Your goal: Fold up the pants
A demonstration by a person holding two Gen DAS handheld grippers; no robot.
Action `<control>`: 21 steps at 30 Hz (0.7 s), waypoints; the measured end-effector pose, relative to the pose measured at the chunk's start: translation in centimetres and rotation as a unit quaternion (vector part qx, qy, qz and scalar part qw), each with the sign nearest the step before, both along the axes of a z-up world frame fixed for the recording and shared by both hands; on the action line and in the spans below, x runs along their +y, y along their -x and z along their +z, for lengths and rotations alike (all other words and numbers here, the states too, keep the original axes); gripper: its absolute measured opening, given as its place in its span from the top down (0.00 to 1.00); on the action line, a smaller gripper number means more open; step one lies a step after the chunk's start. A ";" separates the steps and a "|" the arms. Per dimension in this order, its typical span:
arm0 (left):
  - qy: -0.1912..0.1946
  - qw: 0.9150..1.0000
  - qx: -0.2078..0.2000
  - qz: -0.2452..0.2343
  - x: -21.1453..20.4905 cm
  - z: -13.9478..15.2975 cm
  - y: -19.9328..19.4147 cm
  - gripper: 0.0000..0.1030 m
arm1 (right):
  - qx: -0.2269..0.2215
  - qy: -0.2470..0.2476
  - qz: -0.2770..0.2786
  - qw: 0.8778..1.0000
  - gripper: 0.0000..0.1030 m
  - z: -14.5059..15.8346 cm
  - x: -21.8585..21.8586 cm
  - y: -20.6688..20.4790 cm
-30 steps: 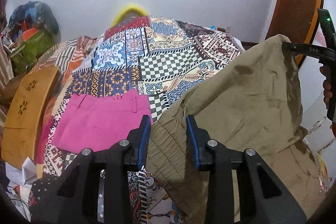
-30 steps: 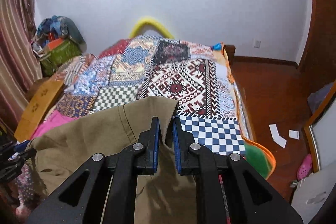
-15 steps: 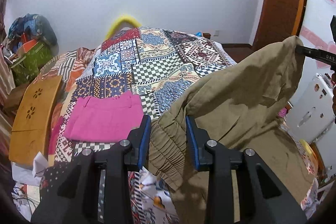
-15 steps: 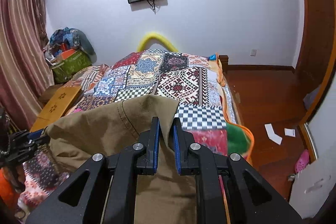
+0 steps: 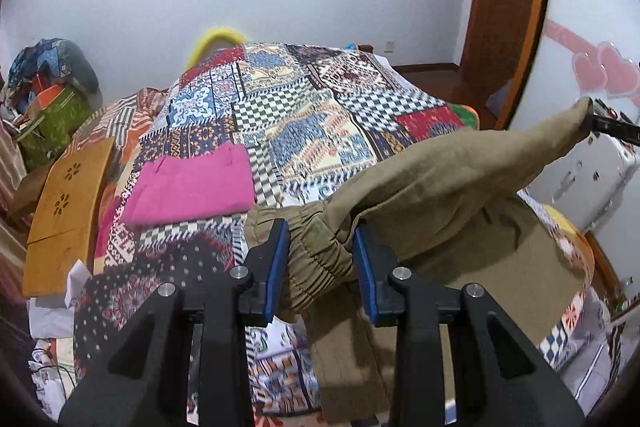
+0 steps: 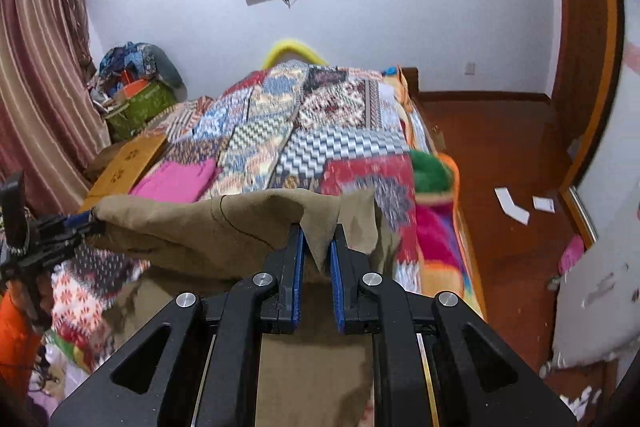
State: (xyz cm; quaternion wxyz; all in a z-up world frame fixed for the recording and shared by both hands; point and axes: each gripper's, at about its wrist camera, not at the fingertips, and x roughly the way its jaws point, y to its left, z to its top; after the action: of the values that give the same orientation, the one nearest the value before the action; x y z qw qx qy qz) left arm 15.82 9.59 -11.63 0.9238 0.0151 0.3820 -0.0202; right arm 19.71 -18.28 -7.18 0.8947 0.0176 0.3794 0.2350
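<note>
Two grippers hold the pants (image 5: 452,183) stretched in the air over the near end of the bed (image 5: 304,107): left gripper (image 5: 319,259) clamped on the bunched elastic waistband, right gripper (image 6: 316,259) clenched on a fabric corner. No fold made yet, by my read; laying flat and folding remain. Pants: khaki, creased, sagging between grips. Pink garment (image 5: 192,187) lies folded, far left.

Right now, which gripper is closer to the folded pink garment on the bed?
Left. The left gripper, clamped on the khaki pants at the elastic waistband, sits just beside the pink garment. The right gripper holds the pants' far end, out toward the bed's opposite side.
</note>
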 end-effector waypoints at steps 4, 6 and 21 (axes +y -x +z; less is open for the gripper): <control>-0.004 1.000 0.010 -0.003 -0.5 -1.2 1.6 0.69 | 0.022 0.003 -0.001 1.000 0.89 -1.7 -0.7 2.5; 0.005 1.000 0.020 -0.003 -0.5 -2.0 2.3 0.70 | 0.036 0.008 -0.002 0.999 0.89 -2.8 -0.8 3.6; 0.025 0.998 0.062 -0.014 -1.5 -6.1 6.8 0.70 | 0.086 0.016 -0.015 0.996 0.89 -6.9 -2.4 7.9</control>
State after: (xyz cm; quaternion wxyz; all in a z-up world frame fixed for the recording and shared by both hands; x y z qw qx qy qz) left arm 8.98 8.07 -17.72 0.8979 -0.0036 0.4381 -0.0433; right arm 11.79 -20.72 -14.04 0.8626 0.0290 0.4580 0.2126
